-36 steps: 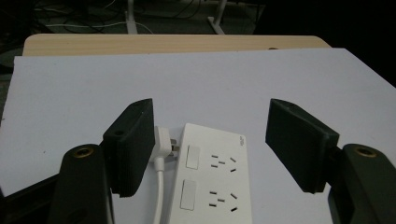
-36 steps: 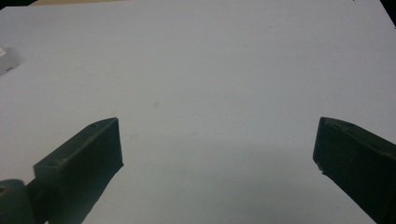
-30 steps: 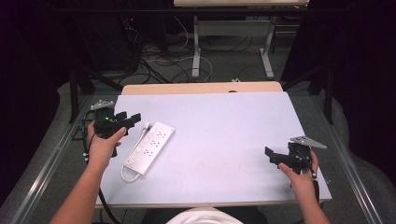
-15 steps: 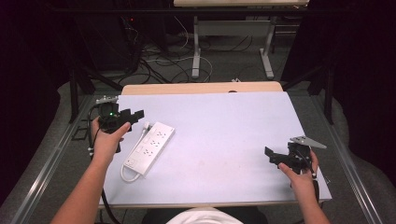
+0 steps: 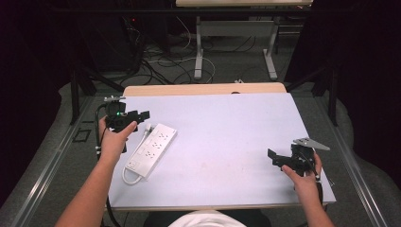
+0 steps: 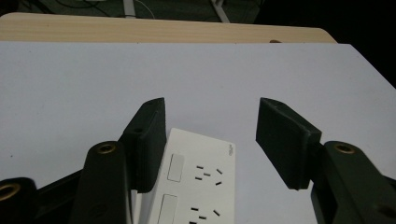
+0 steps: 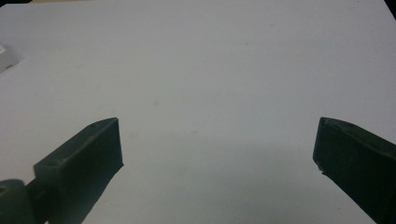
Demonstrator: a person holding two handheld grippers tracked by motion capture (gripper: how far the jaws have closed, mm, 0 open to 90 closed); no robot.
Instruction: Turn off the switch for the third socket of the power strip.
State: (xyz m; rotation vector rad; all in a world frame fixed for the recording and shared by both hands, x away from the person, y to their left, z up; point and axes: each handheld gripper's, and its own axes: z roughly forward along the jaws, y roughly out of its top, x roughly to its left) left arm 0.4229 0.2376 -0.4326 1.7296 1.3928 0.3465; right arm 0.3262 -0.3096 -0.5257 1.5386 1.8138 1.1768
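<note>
I have the left gripper [image 5: 142, 114] up near the far left corner of the table [image 5: 227, 142], held above the far end of the white power strip [image 5: 151, 147], and its jaws have just been closing: they stand about half apart, with nothing pressed between them. In the left gripper view the strip [image 6: 198, 186] lies below and between the pads, its sockets facing up, but the left gripper [image 6: 210, 135] is still clear of it; I judge no contact yet, though from this angle I cannot be sure how high the pads ride over the casing. The strip itself lies flat on the pale table sheet at the left side, slanted, with its short white cord [image 5: 128, 176] curling at the near end toward me. My right gripper [image 5: 276, 160] waits well apart at the near right corner, jaws spread wide over bare table, as the right gripper view confirms [image 7: 215, 140]; a sliver of the strip [image 7: 7, 58] shows at that view's far left edge. So the work is at its very start, as I read it: the approach is made, the grasp is not. What remains is to lower onto the strip, close on it, and then do whatever handling follows.
</note>
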